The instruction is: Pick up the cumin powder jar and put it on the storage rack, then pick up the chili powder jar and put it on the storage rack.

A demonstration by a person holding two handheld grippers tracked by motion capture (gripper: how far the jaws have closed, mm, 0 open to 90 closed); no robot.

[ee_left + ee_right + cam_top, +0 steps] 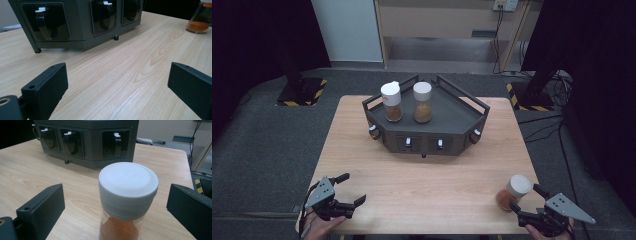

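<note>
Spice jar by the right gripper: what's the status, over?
Both grippers open. Right gripper straddles spice jar, no contact. Left gripper idle over table. Nothing in the way.

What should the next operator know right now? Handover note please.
Right gripper: open, jaws either side of the spice jar at the table's near right corner, not yet closed on it.
Left gripper: open, empty, near left corner.
Two jars already stand on the dark rack.
Left, probably: grip the third jar and set it on the rack beside them.
</note>
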